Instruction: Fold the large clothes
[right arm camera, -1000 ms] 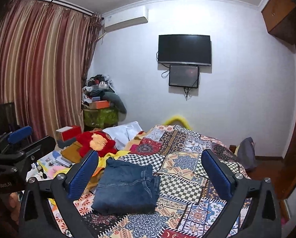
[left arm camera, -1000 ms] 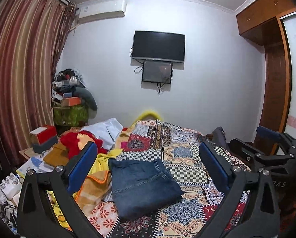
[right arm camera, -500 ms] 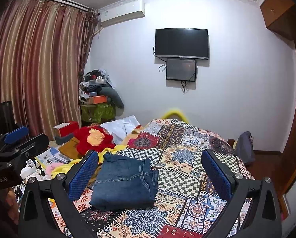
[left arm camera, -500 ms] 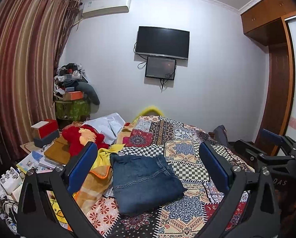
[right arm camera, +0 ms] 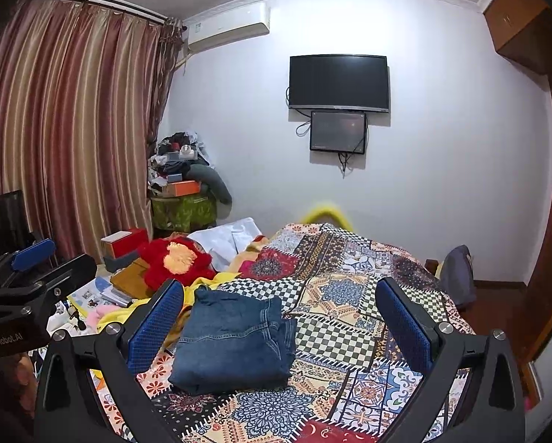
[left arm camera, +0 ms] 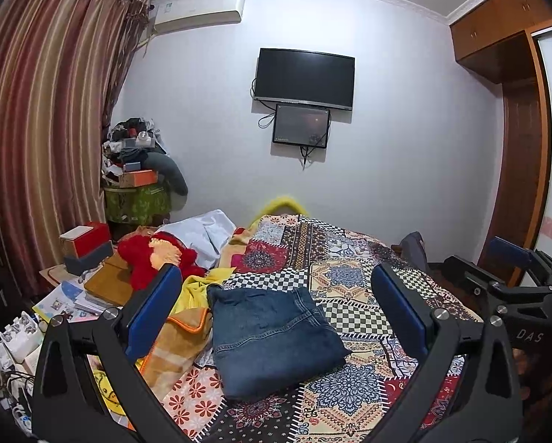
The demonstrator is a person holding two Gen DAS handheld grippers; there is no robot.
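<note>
A: What does the left wrist view show?

B: The left gripper [left arm camera: 276, 317] with its two blue-padded fingers spread wide, nothing between them. It hangs above the near end of a bed covered by a multicoloured patchwork quilt [left arm camera: 353, 280]. On that quilt lies a folded pair of dark blue denim jeans [left arm camera: 272, 339], a thick rectangular bundle, flat, toward the quilt's left side

A: What sits around the jeans?

B: Just left of the jeans is an orange-trimmed tan blanket [left arm camera: 176, 339] and some yellow cloth. Farther left and back from the jeans, a red plush toy with an orange face [left arm camera: 154, 258]; behind that, a rumpled white sheet [left arm camera: 205, 232]. On the wall beyond the jeans hangs a black flat television [left arm camera: 305, 78] with a smaller dark screen below it. Right of the jeans, off the quilt's edge, the right gripper [left arm camera: 512, 277] shows as black arms and one blue pad

A: And the right wrist view?

B: The right gripper [right arm camera: 279, 321] has its blue pads wide apart too, holding nothing. The folded jeans [right arm camera: 235, 339] lie between and beyond the fingers, nearer the left finger, resting on the quilt [right arm camera: 350, 295]. The red plush toy [right arm camera: 176, 262] is back-left of the jeans. Far left of the jeans the left gripper [right arm camera: 28, 269] appears, black frame with a blue pad. Striped brown-red curtains [right arm camera: 72, 129] hang well left of the jeans, and the television [right arm camera: 338, 82] is on the wall behind them
</note>
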